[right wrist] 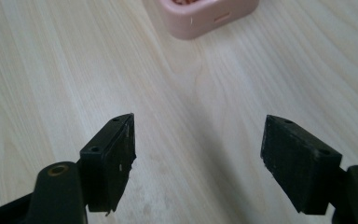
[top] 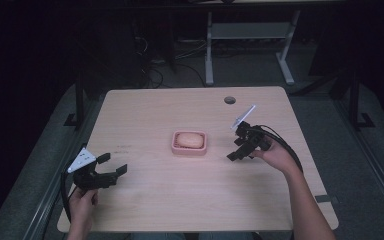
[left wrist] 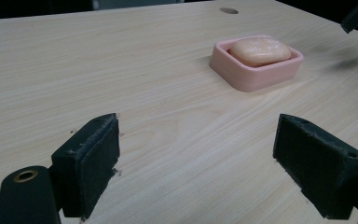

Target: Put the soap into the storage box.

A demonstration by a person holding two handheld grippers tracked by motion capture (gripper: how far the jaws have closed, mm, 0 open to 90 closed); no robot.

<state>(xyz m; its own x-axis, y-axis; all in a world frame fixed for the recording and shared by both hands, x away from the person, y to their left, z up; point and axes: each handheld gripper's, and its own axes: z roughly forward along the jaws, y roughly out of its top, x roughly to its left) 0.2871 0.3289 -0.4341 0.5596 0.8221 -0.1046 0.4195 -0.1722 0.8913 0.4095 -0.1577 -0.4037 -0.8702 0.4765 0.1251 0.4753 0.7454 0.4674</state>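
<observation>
A pale wooden table (top: 145, 200) takes up the middle of the high view, with a round hole (top: 230, 100) near its far edge and grey floor all round it. Near the table's middle sits a pink dish (top: 190, 150) with a bar of soap (top: 189, 139) lying inside it. The high view places the left gripper (top: 111, 166) well to the near left of the dish and the right gripper (top: 237, 151) closer in on the dish's right, each held in a hand and apart from the dish. The left gripper view adds what the high view cannot: the soap (left wrist: 260, 50) is a rounded, peach-coloured bar sitting low within the dish (left wrist: 256, 74), and this gripper (left wrist: 196, 161) has its jaws spread wide over bare wood. The right gripper view catches a corner of the dish (right wrist: 200, 18) at the top edge, and this gripper (right wrist: 198, 154) too is spread wide with nothing between its jaws.
</observation>
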